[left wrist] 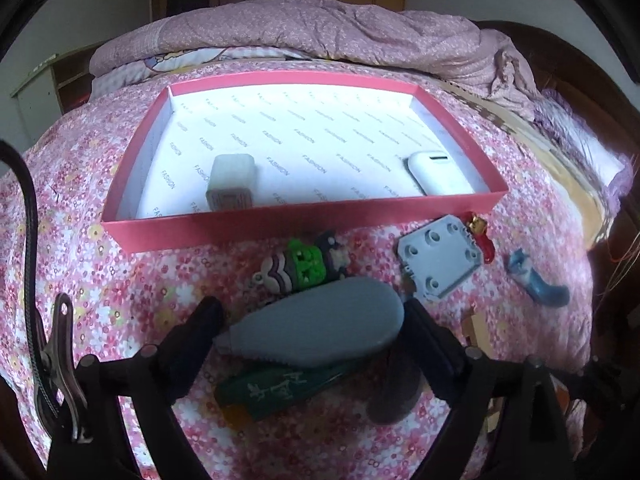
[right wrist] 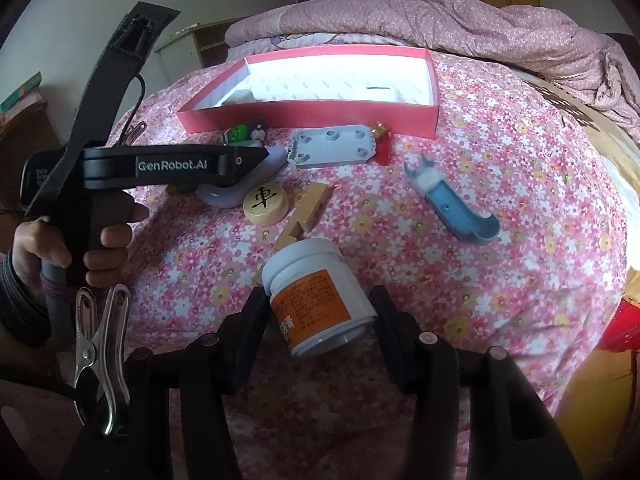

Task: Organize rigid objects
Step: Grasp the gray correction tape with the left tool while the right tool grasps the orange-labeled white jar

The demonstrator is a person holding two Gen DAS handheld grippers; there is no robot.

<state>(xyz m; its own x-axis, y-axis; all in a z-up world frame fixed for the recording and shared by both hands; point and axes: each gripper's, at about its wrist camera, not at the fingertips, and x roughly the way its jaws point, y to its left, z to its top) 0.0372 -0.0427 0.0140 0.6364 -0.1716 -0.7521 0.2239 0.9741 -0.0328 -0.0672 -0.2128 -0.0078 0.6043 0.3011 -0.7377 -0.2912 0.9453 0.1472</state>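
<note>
A red shallow box (left wrist: 256, 227) with white lining lies on the flowered bed; it also shows in the right wrist view (right wrist: 312, 116). Inside are a translucent block (left wrist: 232, 182) and a white case (left wrist: 436, 172). My left gripper (left wrist: 312, 320) is shut on a grey teardrop-shaped object (left wrist: 320, 326), held just above the bed before the box. My right gripper (right wrist: 318, 308) is shut on a white jar with an orange label (right wrist: 316, 292), lifted and tilted. The left gripper (right wrist: 256, 156) shows in the right wrist view.
Loose on the bed: a green figure (left wrist: 308, 266), a grey plate with holes (left wrist: 438, 264), a red charm (left wrist: 482, 240), a blue piece (right wrist: 452, 200), a wooden chess disc (right wrist: 266, 204), a wooden block (right wrist: 308, 212), a green item (left wrist: 280, 392). A quilt (left wrist: 340, 32) lies behind.
</note>
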